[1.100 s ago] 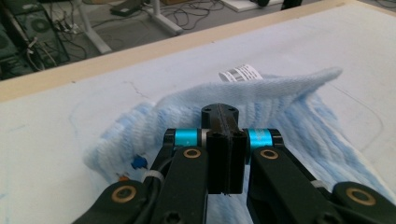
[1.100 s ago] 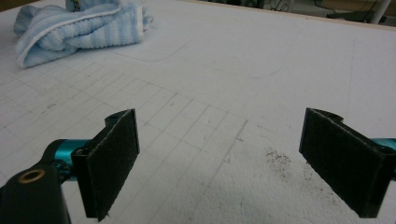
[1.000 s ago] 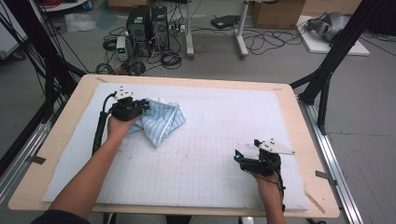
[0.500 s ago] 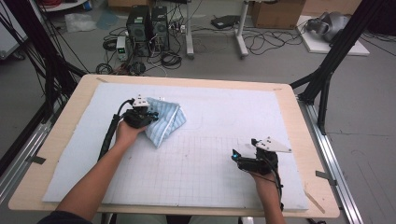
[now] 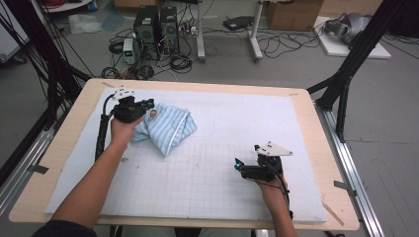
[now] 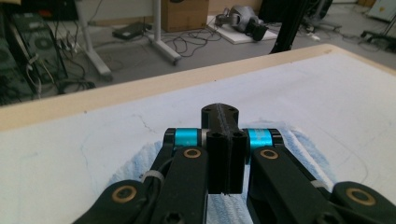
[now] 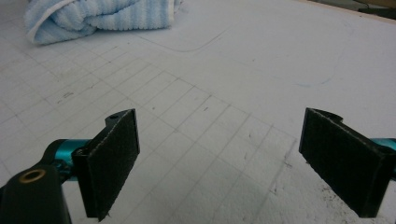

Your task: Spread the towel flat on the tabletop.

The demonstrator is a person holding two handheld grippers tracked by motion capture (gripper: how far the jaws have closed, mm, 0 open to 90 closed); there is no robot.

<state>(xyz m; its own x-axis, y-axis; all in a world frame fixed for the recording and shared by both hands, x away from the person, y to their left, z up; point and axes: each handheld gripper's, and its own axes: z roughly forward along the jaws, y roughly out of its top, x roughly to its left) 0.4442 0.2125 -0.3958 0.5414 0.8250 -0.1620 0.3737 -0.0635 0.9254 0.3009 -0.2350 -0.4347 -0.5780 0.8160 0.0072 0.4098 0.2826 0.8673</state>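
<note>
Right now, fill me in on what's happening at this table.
A person works a blue striped towel on a white gridded mat with a hand-held tool in each hand. The left tool sits at the crumpled towel's far-left edge, its jaws together after just moving; whether cloth is pinched between them isn't clear. The right tool rests over the mat near the front right, jaws wide apart and holding nothing.

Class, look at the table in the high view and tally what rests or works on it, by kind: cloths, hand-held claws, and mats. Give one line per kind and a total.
Blue striped towel: 1
Hand-held claws: 2, the left claw and the right claw
White gridded mat: 1
Total: 4
</note>
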